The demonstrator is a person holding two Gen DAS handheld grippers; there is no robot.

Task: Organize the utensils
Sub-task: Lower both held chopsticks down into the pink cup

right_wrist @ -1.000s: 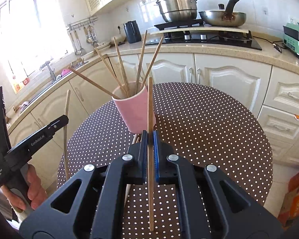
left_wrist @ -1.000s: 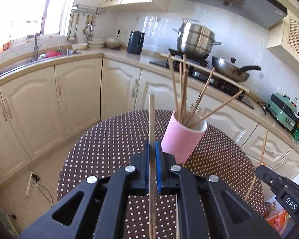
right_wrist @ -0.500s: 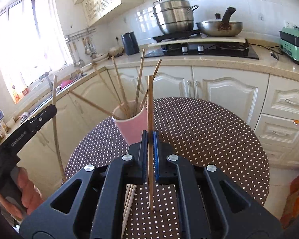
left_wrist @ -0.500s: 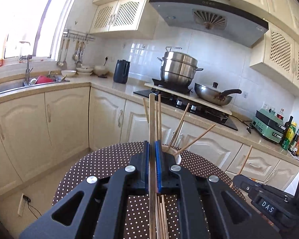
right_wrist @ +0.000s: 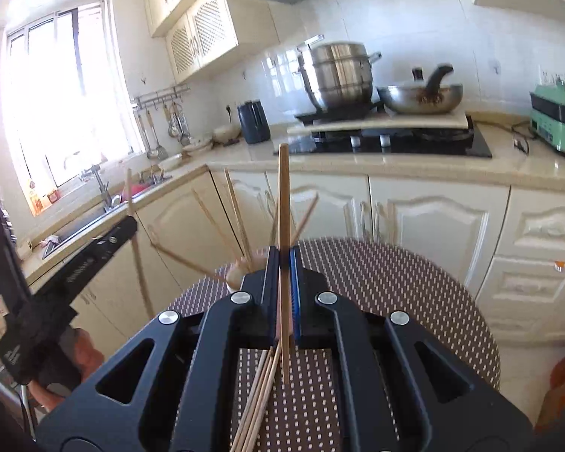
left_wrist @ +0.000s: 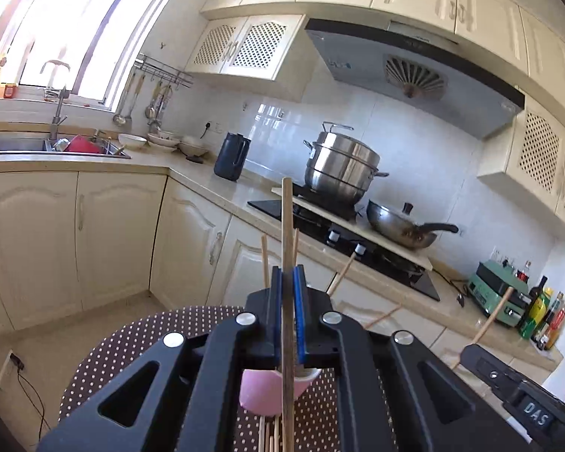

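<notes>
Chopsticks everywhere in this one, so I'm using the pink cup (left_wrist: 261, 391) as the anchor. It's sitting on the round table with the brown polka-dot cloth (right_wrist: 414, 282), and several wooden chopsticks are fanning out of its mouth at different angles. The left gripper (left_wrist: 288, 286) is hanging right above and in front of the cup, its blue-padded jaws squeezing together on a single chopstick (left_wrist: 287, 222) that's standing upright, the top poking well above the fingers and the bottom passing down in front of the cup's rim. The right gripper (right_wrist: 284, 267) is sitting just to the cup's right side, and its jaws are pinching a second upright chopstick (right_wrist: 283, 196) the same way. On the cloth near the cup, on the side closer to the cameras, a loose bunch of chopsticks (right_wrist: 258, 395) is lying flat. Behind the cup, along the counter, a steel steamer pot (left_wrist: 341, 167) and a wok (left_wrist: 399, 224) are sitting on the stove.
</notes>
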